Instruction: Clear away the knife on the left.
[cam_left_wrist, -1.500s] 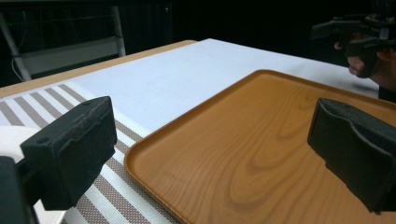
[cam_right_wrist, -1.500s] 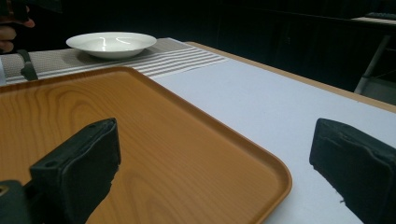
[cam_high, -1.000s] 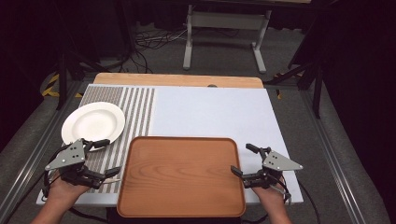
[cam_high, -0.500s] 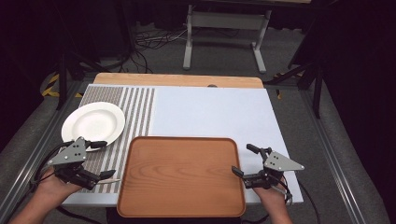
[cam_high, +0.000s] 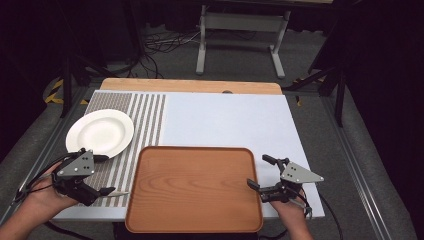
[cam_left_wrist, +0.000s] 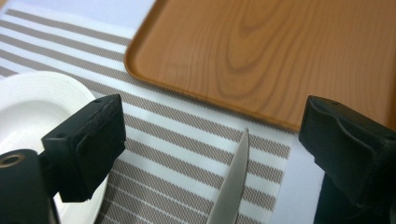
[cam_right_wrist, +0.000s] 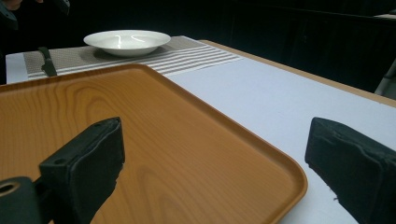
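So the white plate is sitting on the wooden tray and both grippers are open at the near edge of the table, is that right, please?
Not quite: the white plate is not on the wooden tray. It sits on the striped placemat, to the left of the tray and apart from it, as the high view shows. The rest holds: the left gripper and right gripper are both open at the near edge.

A wooden table (cam_high: 190, 85) carries a white cloth (cam_high: 225, 120) with a striped mat (cam_high: 147, 112) at its left. On these lie a white plate (cam_high: 100, 132), a wooden tray (cam_high: 194, 187) and a knife (cam_left_wrist: 231, 182).
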